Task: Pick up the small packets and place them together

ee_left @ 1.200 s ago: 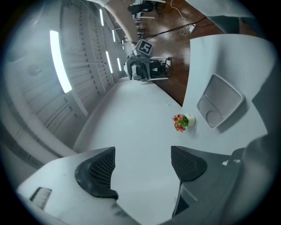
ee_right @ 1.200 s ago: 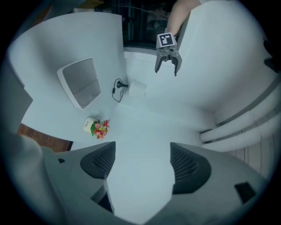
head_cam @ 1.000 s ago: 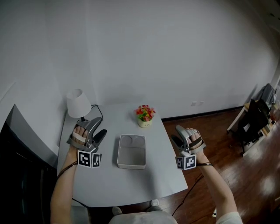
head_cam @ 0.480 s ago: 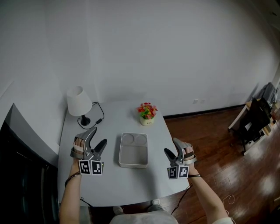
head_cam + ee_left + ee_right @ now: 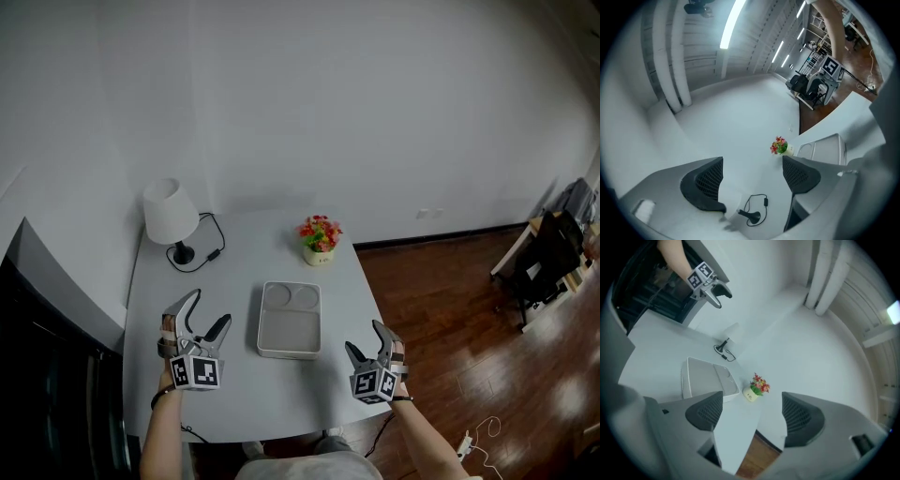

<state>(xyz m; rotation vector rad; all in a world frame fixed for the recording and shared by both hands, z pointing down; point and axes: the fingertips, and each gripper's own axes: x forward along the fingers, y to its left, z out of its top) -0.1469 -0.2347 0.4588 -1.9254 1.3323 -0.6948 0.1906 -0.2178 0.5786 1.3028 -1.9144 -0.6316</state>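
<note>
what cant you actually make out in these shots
- Small packets: none show in any view; whether any lie beyond the table cannot be told.
- Label on the flower pot: too small, right gripper view.
- Dark furniture: head view's right edge, dim and cut off.
- Table's near edge: head view, partly behind the person's arms.

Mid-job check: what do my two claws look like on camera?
The left claw and right claw are grey moulded shells with curved jaws and dark mesh-textured pads. Each carries a white cube with black square markers. Pale straps wrap the handles.
</note>
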